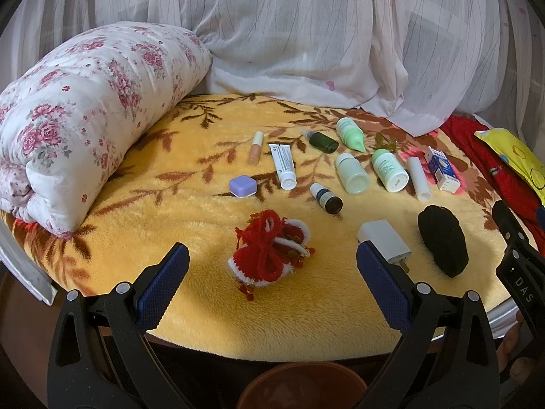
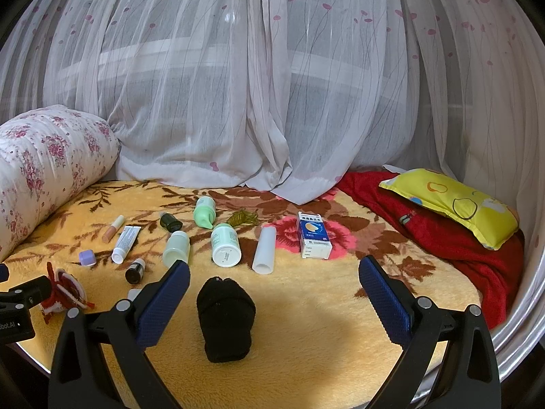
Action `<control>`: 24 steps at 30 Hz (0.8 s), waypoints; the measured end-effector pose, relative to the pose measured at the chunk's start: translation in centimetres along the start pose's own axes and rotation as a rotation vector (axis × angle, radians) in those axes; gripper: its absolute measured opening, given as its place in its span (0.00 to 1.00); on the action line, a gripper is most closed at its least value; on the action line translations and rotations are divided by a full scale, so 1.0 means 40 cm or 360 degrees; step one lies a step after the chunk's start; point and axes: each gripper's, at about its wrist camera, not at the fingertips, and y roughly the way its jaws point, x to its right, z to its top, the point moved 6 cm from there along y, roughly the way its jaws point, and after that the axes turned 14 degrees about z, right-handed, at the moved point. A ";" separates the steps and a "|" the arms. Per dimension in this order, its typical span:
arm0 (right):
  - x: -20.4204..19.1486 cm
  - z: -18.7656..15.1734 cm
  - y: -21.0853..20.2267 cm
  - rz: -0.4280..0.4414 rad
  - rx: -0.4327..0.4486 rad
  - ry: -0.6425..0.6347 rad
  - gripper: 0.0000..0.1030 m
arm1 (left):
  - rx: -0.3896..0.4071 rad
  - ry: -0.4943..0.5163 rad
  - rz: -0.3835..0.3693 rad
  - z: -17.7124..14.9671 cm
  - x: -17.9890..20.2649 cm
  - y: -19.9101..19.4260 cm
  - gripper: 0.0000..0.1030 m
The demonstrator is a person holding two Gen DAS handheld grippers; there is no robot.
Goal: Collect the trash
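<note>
Left tool spread wide, holding nothing, above a knitted red-and-white pouch on the plush yellow blanket. Right tool likewise spread and holding nothing; a soft black rolled sock lies between its fingers. Beyond lie smooth plastic bottles, a white tube, a white cylinder and a blue-and-white carton. A round brown bin rim sits below the bed edge.

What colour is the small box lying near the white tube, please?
The small box is blue and white with an orange-yellow patch, clearest in the right wrist view.
</note>
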 end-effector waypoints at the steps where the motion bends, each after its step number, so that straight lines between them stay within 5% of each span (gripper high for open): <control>1: 0.001 0.000 0.000 0.0000 0.0000 0.0000 0.95 | 0.0000 -0.0001 -0.0002 -0.001 -0.001 0.000 0.93; 17: 0.003 -0.001 0.001 0.0000 -0.0001 0.0003 0.95 | -0.0006 0.0002 -0.0003 -0.001 0.001 0.001 0.93; 24: 0.013 0.000 -0.005 -0.0034 0.0016 0.0008 0.95 | -0.0008 0.0055 -0.0175 -0.047 -0.023 0.024 0.93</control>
